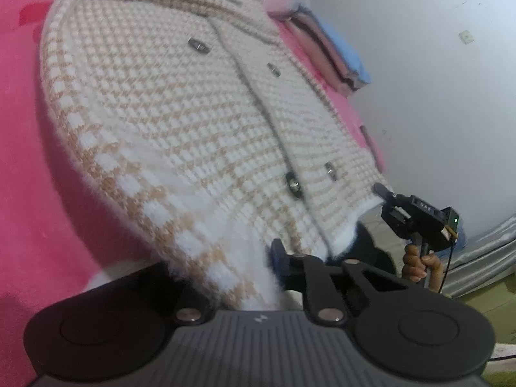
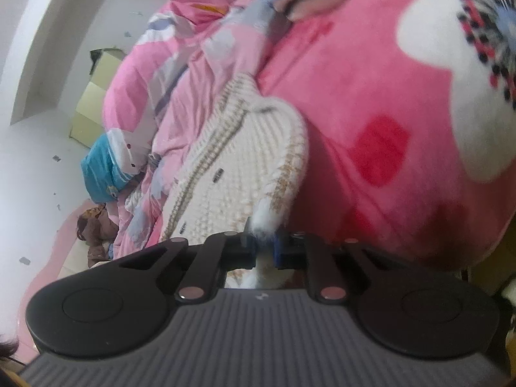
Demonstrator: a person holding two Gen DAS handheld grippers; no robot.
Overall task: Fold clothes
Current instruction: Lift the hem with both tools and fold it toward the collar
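A cream-and-tan checked knitted cardigan with dark buttons (image 1: 180, 119) lies spread on a bright pink fleece blanket with white flowers (image 2: 387, 103), its hem lifted at two corners. The left gripper (image 1: 258, 267) is clamped on the fluffy hem near one corner; the right gripper (image 2: 262, 248) pinches the other corner.

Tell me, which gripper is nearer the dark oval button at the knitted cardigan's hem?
Left. The left gripper pinches the cream checked knitted cardigan's hem just below that button; the right gripper grips the far corner.
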